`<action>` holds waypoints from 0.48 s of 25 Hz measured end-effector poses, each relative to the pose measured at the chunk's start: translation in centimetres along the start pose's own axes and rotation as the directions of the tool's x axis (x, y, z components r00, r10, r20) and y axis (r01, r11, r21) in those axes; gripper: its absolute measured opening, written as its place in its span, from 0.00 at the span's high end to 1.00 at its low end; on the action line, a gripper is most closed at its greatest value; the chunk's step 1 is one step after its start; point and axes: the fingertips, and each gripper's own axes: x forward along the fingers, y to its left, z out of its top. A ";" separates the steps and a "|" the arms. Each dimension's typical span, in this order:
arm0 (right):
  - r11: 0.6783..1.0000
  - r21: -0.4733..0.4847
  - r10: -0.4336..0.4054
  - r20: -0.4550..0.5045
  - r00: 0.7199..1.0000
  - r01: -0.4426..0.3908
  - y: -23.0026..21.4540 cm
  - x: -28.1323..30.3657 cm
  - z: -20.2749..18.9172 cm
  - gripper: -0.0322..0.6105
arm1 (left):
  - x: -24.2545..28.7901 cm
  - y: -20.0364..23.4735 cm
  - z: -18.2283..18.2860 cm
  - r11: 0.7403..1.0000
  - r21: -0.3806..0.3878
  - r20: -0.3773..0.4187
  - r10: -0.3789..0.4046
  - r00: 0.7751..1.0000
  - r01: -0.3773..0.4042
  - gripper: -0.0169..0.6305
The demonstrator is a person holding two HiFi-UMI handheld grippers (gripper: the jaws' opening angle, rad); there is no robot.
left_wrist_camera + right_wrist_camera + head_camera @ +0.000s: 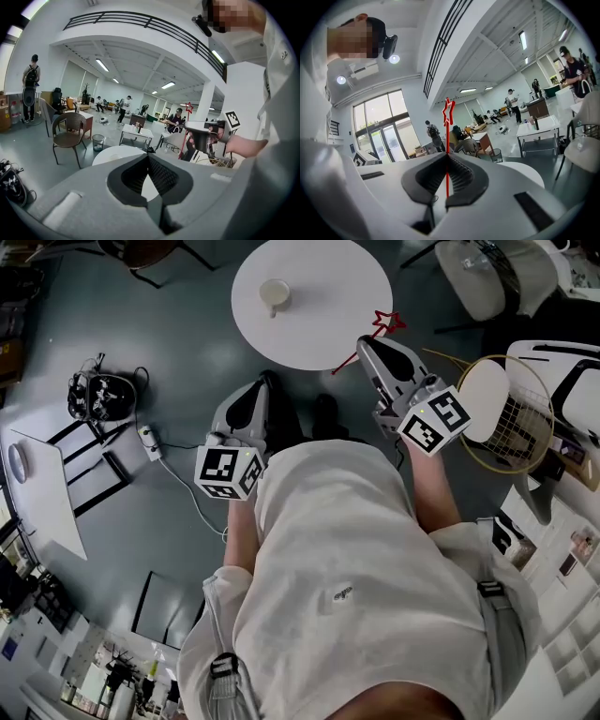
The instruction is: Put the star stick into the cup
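We're at the carry step: the right gripper pinches the stick between its fingers, at the worktop's near right edge. Next, reach far-left to the cup and lower it in (left gripper: fingers pressed together, empty).

Cup on table, left; star stick at its right edge.

- I saw the cup on the round table's left part.
- My right gripper held the star stick over the table's right edge.
- My left gripper hung beside the table's near edge.
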 end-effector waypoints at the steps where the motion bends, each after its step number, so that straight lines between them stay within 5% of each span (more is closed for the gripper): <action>1: 1.000 -0.002 -0.010 0.002 1.000 0.010 0.0 0.5 0.2 0.93 | 0.4 0.7 0.6 1.000 0.006 0.004 -0.011 1.000 0.011 0.96; 12: 0.992 -0.018 -0.127 0.027 0.992 0.128 0.7 9.6 2.4 0.93 | 3.7 10.4 6.7 0.987 0.062 0.020 -0.149 0.989 0.147 0.96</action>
